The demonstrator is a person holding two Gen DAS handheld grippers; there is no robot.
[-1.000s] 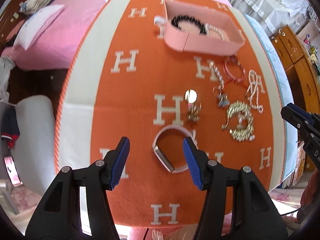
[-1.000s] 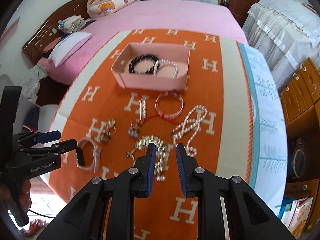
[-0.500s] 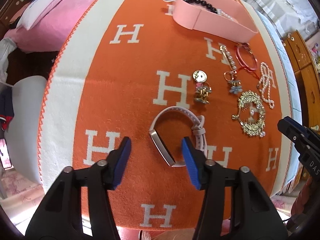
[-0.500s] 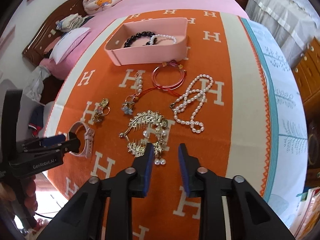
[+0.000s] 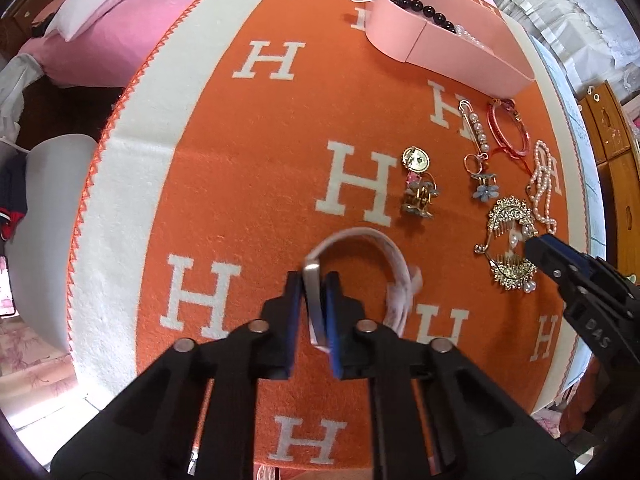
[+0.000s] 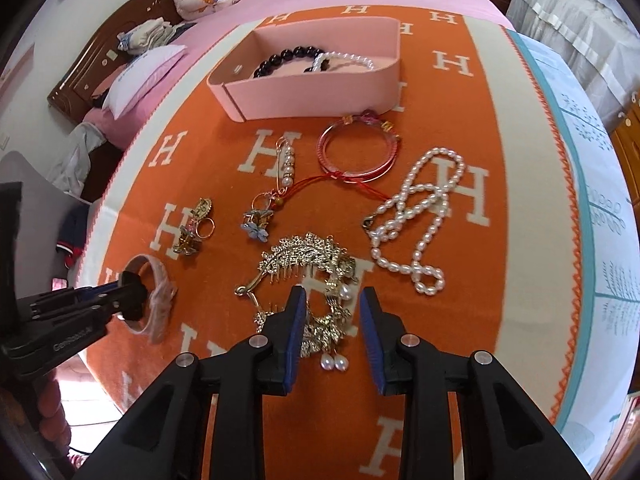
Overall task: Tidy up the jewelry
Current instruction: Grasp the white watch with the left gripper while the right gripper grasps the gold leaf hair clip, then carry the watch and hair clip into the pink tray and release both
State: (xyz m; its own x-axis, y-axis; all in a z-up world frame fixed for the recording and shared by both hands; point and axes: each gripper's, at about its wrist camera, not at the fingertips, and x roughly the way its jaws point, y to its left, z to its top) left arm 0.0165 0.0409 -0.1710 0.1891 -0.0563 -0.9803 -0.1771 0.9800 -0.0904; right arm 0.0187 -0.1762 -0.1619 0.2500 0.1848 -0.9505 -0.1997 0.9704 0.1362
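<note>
A white-strapped watch (image 5: 384, 248) with a silver face lies on the orange H-patterned blanket (image 5: 248, 184). My left gripper (image 5: 312, 280) is shut on the watch's face. In the right wrist view the same left gripper (image 6: 132, 298) holds the watch (image 6: 160, 280) at the left edge. My right gripper (image 6: 332, 296) stands over a gold hair comb (image 6: 308, 252) with pearl drops. Its jaws are closing a little with part of the comb between them, and the pads stand clear of it. A pink box (image 6: 312, 92) at the far side holds a black bead bracelet (image 6: 284, 60) and a pearl bracelet (image 6: 348, 58).
Loose on the blanket lie a pearl necklace (image 6: 420, 216), a red bangle (image 6: 360, 148) with a red cord, a pearl pin (image 6: 288, 160), a blue flower charm (image 6: 256, 228) and a cluster of small rings (image 6: 196, 224). Pink bedding and a pillow (image 6: 144, 76) lie beyond.
My left gripper has come down over the watch and shut on its face. My right gripper has come down close over the gold comb.
</note>
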